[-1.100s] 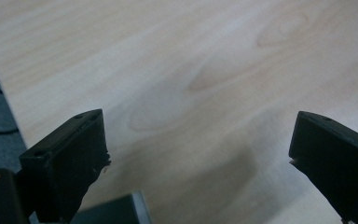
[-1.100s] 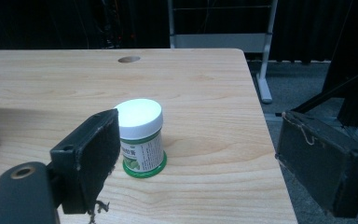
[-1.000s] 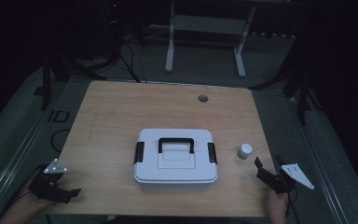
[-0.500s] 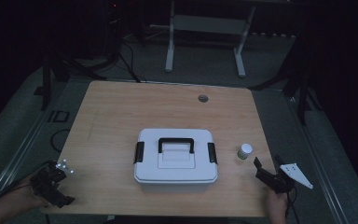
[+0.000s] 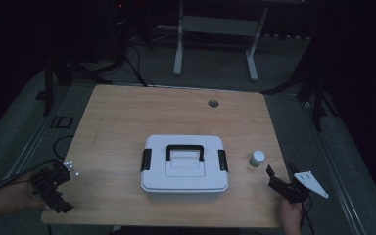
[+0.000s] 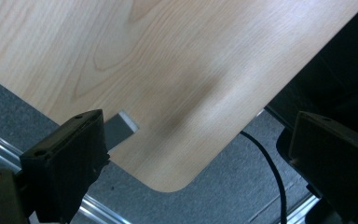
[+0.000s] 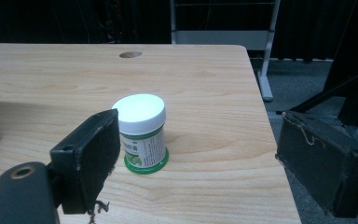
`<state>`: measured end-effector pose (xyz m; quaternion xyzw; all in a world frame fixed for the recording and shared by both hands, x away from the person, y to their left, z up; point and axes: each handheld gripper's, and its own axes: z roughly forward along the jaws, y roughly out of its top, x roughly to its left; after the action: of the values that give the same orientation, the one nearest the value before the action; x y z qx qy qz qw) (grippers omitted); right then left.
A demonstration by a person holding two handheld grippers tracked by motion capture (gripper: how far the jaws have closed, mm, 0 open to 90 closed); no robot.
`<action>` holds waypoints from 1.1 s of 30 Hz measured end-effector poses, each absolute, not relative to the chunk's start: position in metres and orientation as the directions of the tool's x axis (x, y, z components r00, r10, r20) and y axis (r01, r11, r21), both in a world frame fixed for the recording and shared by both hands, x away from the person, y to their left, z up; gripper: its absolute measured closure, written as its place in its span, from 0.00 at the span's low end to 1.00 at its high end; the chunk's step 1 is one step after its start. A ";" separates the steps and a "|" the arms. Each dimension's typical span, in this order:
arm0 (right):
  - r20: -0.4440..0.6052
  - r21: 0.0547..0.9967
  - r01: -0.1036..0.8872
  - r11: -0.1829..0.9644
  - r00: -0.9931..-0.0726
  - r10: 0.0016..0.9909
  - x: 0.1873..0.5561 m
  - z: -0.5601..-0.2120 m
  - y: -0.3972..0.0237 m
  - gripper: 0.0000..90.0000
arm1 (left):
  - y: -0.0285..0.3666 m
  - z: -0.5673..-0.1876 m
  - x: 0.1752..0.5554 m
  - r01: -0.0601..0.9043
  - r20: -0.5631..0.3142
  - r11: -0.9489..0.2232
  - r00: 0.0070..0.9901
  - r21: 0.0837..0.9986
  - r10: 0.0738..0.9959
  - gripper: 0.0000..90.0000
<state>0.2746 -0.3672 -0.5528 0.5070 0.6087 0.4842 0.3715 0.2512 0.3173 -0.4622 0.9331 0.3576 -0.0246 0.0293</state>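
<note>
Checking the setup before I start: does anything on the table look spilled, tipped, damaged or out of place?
Nothing stands out. The white box sits flat with its lid on and both side latches down, the small jar stands upright and capped beside it, and the table shows no spill.

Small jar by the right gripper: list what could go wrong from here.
1. The small jar stands upright and free; the open right gripper is off-centre, so one jaw might knock it over.
2. The jar sits near the white box, so a push could slide it against it.
3. The left gripper hovers past the table corner and could clip it.
</note>
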 end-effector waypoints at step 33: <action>0.053 0.961 0.275 0.007 -0.213 0.976 0.276 -0.554 -0.368 0.14 | 0.212 -0.389 0.301 0.457 -0.032 -0.889 0.889 -0.002 0.457 0.06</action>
<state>0.2762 -0.3680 -0.5537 0.5123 0.6103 0.4835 0.3623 0.3012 0.2119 -0.3887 0.9718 0.2351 -0.0160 0.0030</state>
